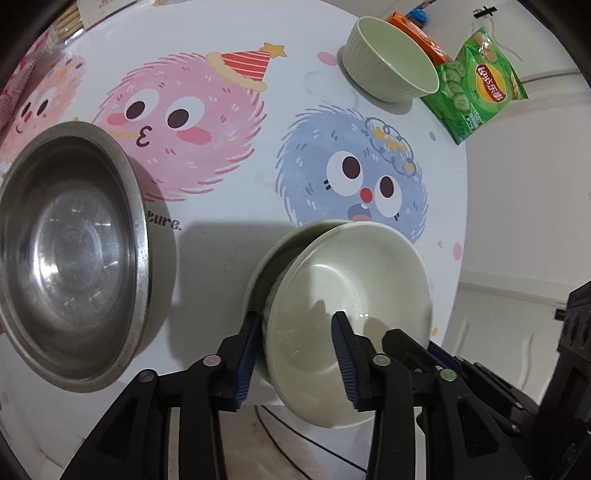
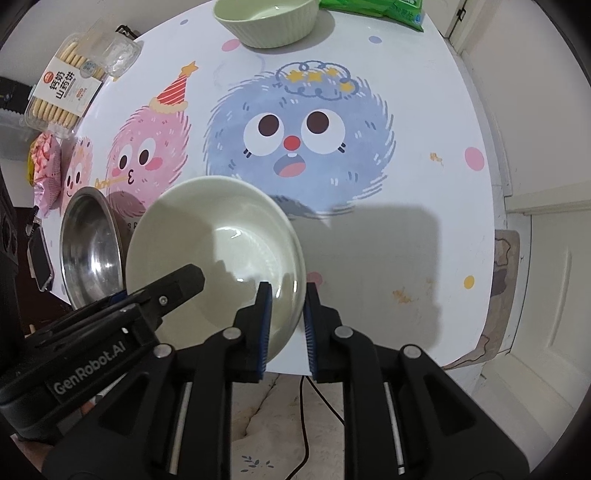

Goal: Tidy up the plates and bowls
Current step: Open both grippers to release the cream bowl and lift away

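A pale green bowl [image 1: 343, 273] rests on a pale green plate [image 1: 317, 225] near the table's front edge. My left gripper [image 1: 295, 317] is open astride the bowl's left wall, one finger outside and one inside, with bowl surface showing between the inner pad and the wall. My right gripper [image 2: 288, 287] straddles the right rim of the same bowl [image 2: 221, 221] and is open, its pads a little apart from the thin rim. One of the left gripper's fingers [image 2: 181, 282] reaches into the bowl. In the right wrist view the plate is hidden under the bowl.
A steel bowl [image 1: 74, 258] stands just left of the plate. A ribbed green bowl [image 1: 391, 66] sits at the far side beside a green crisp bag [image 1: 476, 85] and an orange box [image 1: 417, 29]. A biscuit pack [image 2: 70, 92] lies far left. The round table [image 2: 424, 184] ends close in front.
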Demonstrator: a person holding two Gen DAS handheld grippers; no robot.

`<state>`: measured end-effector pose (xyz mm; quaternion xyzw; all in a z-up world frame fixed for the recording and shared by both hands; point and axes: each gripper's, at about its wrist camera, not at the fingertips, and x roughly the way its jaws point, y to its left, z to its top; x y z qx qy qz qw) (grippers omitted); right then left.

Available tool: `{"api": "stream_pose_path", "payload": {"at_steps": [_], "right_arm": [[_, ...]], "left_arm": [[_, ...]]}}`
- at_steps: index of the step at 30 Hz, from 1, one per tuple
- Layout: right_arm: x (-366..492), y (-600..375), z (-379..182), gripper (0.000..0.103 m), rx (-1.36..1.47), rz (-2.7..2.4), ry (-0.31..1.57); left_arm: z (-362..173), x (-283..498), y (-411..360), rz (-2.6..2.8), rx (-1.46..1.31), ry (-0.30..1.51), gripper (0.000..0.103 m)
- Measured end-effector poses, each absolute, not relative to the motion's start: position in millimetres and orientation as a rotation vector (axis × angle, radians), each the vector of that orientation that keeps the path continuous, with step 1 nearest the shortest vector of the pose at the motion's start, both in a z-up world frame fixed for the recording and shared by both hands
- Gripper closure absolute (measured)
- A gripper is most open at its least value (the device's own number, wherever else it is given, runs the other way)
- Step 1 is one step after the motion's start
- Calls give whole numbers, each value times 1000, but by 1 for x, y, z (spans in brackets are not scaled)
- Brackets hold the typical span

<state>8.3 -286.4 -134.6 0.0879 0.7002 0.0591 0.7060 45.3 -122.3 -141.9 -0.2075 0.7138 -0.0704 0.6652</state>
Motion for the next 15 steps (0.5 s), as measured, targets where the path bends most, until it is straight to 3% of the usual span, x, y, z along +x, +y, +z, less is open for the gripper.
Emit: {"api": "stream_pose_path", "payload": {"at_steps": [3, 8, 11, 15], "right_arm": [[9, -290, -135, 84, 217, 133, 1563], [9, -289, -137, 84, 222, 146, 1572], [10, -291, -138, 84, 238, 145, 1578], [10, -291, -140, 84, 235, 148, 1588]], "left_arm": [[-141, 47, -119, -186, -532, 1625, 45], [-140, 47, -116, -193, -574, 1633, 42], [-139, 49, -113, -213, -621, 1646, 32], [-140, 52, -110, -210, -653, 1669, 31]]}}
